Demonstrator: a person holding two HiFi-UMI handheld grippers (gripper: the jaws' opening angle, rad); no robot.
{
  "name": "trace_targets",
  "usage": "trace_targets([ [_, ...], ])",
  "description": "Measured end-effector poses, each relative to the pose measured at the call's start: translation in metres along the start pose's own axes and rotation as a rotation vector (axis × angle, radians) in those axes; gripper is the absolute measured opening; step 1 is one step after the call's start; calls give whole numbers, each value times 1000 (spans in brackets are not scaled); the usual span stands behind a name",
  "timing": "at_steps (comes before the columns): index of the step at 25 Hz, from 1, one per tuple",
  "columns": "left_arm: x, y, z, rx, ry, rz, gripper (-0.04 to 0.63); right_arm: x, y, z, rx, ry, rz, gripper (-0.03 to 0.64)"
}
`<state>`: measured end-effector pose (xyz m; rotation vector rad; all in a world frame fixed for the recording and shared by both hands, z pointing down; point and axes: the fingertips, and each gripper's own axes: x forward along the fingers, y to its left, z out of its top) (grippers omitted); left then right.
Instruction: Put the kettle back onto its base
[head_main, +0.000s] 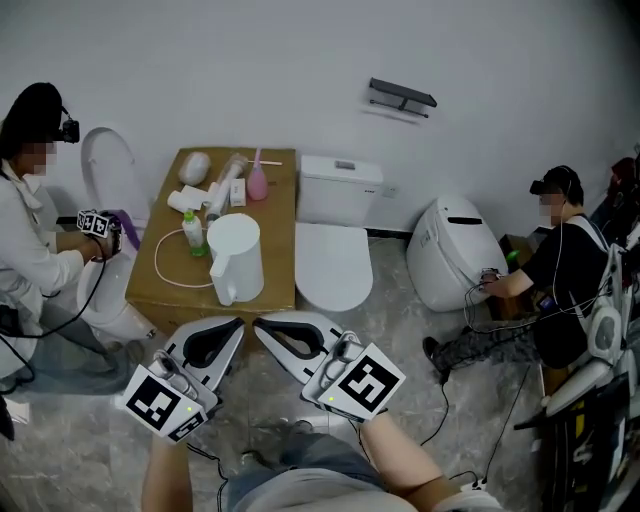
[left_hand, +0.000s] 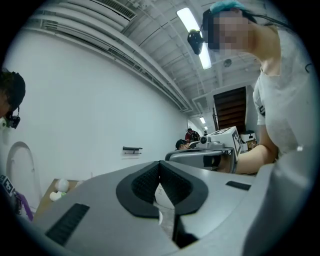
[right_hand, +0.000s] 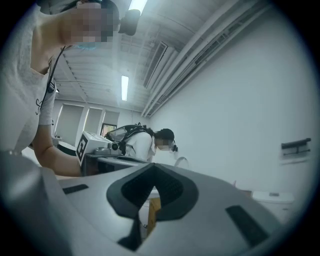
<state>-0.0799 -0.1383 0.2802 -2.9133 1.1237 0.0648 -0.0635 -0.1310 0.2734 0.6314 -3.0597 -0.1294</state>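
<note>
I see the kettle: white, tall, with a flat closed lid. It stands upright near the front edge of the brown tabletop. Its handle is turned toward me. A thin white cord makes a loop at its left and arrives at its foot. The base I cannot distinguish under it.
</note>
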Motion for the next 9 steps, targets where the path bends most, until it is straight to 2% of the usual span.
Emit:
trace_targets([
  [5,-25,-2,5,-3,2,-6,9,8,24,7,-8,-10,-19,7],
  [9,-47,-3,12,-14,-10,10,9,10,44,3,6,21,-20,8],
])
